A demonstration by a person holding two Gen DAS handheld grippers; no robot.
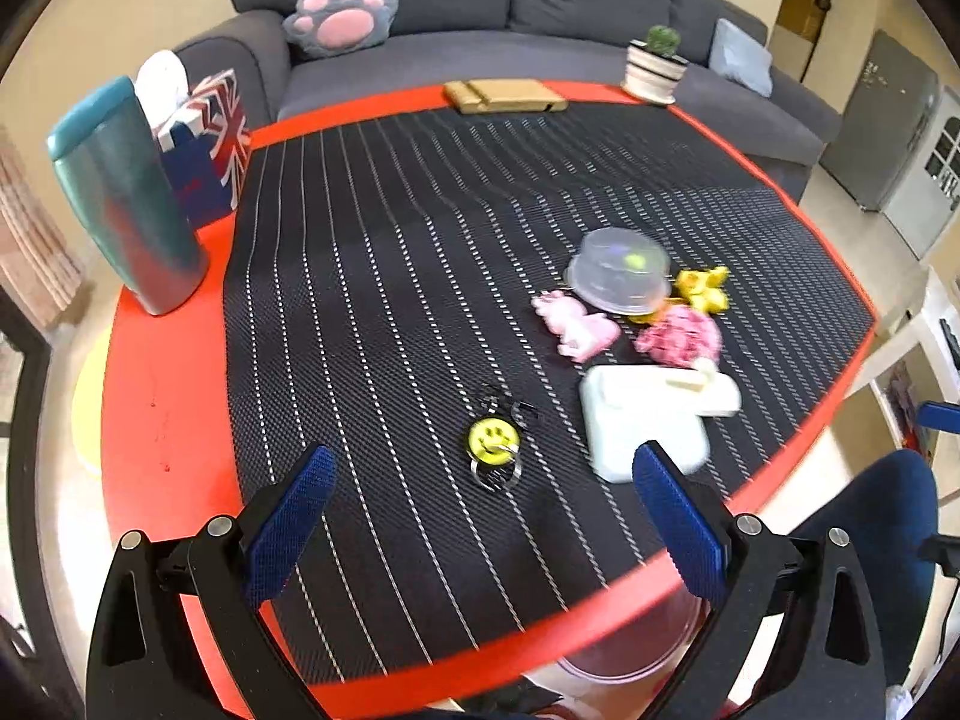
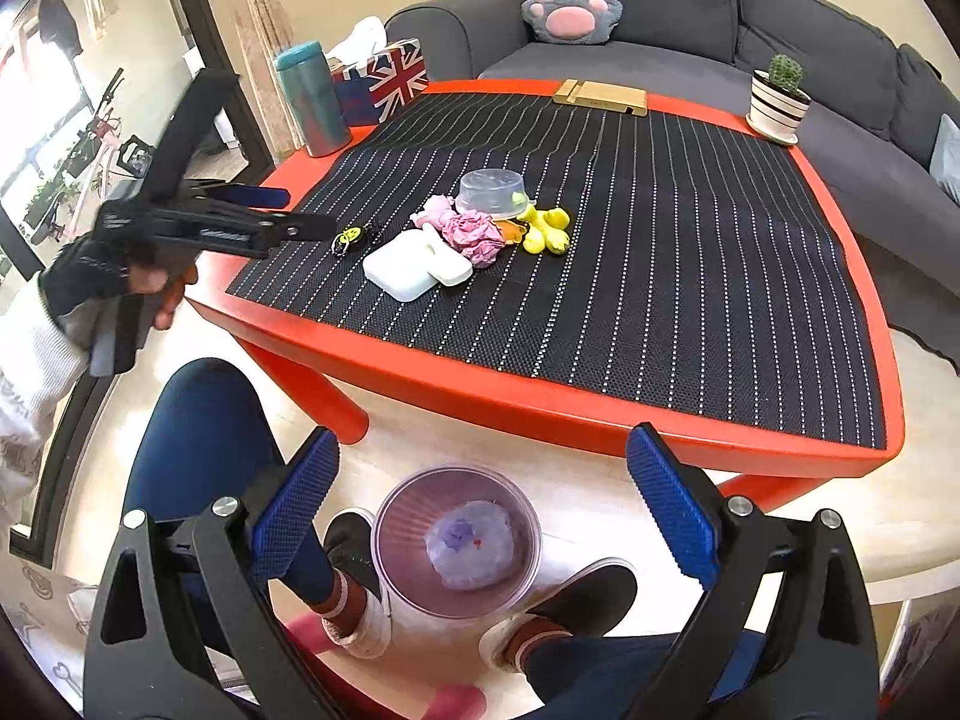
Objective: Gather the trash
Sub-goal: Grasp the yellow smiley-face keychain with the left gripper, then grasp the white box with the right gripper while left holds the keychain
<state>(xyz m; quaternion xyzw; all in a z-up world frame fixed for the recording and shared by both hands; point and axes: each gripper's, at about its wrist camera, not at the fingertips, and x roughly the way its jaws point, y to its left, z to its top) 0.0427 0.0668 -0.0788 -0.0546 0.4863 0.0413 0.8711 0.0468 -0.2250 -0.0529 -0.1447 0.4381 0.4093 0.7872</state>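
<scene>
Right gripper [image 2: 477,498]: nearest the lens, fingers [image 2: 294,504] spread wide and holding nothing, hanging over the floor, short of the tabletop's near edge.
Bin [image 2: 456,540]: clear plastic bin on the floor straight below the right gripper, between the person's shoes, one pale wad already lying in it.
Left gripper [image 1: 480,516]: fingers [image 1: 678,528] spread too, empty, hovering over the near edge of the tabletop [image 1: 162,396]; the right wrist view shows it coming in from the left side.
Smiley keyring [image 1: 493,438]: just ahead of the left gripper, almost on its centre line; looks like a keeper, not trash.
White case [image 1: 645,414]: ahead and right, just past the right finger, lid flipped open.
Pink crumpled paper [image 1: 681,336]: the likeliest trash, touching the far edge of the white case, ahead and to the right of the left gripper.
Which gripper is nearer: the left one, I'd say; it's already over the mat, while the right sits back by the bin.
Pink toy [image 1: 576,327]: left of the paper.
Clear tub [image 1: 621,270]: upside down, behind the toy.
Yellow scrap [image 1: 705,288]: beside the tub, farthest right.
Coming move: swing right past the case; the paper is a rounded wad with no clear long axis.
</scene>
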